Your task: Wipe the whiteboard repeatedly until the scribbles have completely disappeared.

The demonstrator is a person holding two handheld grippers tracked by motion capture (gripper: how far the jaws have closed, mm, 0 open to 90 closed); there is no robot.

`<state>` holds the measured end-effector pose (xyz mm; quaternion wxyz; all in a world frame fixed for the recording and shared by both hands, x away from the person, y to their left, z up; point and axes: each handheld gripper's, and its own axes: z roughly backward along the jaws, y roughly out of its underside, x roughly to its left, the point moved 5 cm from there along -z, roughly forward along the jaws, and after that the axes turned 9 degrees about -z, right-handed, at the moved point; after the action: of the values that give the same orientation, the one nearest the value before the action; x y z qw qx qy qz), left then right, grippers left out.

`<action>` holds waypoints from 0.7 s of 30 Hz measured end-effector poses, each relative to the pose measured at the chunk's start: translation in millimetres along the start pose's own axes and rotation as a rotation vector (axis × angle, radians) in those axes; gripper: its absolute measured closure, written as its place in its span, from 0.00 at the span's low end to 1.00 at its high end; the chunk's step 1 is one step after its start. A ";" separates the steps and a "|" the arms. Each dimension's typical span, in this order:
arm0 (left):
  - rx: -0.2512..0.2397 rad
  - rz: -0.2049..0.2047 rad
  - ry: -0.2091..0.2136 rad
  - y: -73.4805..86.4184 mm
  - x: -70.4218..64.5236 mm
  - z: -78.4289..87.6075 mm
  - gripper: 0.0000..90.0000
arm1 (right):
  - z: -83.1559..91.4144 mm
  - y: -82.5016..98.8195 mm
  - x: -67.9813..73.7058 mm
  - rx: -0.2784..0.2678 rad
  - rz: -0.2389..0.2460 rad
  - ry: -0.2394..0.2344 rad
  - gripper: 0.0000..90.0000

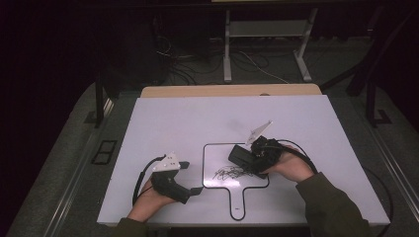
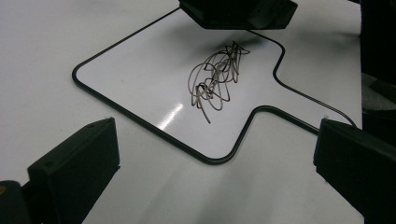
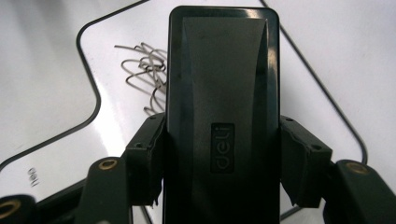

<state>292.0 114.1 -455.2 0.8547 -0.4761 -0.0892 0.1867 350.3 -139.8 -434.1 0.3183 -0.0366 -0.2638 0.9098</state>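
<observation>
A small paddle-shaped whiteboard [image 1: 217, 150] with a black rim and a handle lies flat on the white table. A tangle of grey scribbled lines [image 1: 230, 173] marks its near part, and shows as scribble [image 2: 217, 77] in the left gripper view. My right gripper [image 1: 248, 159] is shut on a black eraser [image 1: 240, 155], held just over the board beside the scribble. In the right gripper view the eraser [image 3: 222, 84] sits clamped between both pads of the gripper [image 3: 223, 163], with scribble [image 3: 144, 70] to its left. My left gripper [image 1: 191, 177] stands open left of the board, jaws empty [image 2: 215, 158].
The white table top [image 1: 163, 123] spreads wide around the board. A wooden strip [image 1: 227, 90] runs along its far edge. Beyond it on the dark floor are table legs [image 1: 227, 49] and loose cables. Each gripper trails a black cable on the table.
</observation>
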 end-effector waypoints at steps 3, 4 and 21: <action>0.004 -0.002 0.000 0.0 -0.2 -0.4 0.00 | -4.5 -4.3 5.5 0.012 0.032 -0.031 0.43; 0.004 0.000 0.000 0.0 -0.5 -0.5 0.00 | -7.7 -6.7 8.4 0.018 0.051 -0.035 0.43; -0.001 0.002 0.001 0.1 -0.2 0.0 0.00 | -40.6 -29.1 28.3 0.097 0.104 -0.062 0.43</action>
<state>291.8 114.1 -455.3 0.8544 -0.4766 -0.0885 0.1871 353.7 -85.1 -451.5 0.2637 -0.0065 -0.2267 0.9376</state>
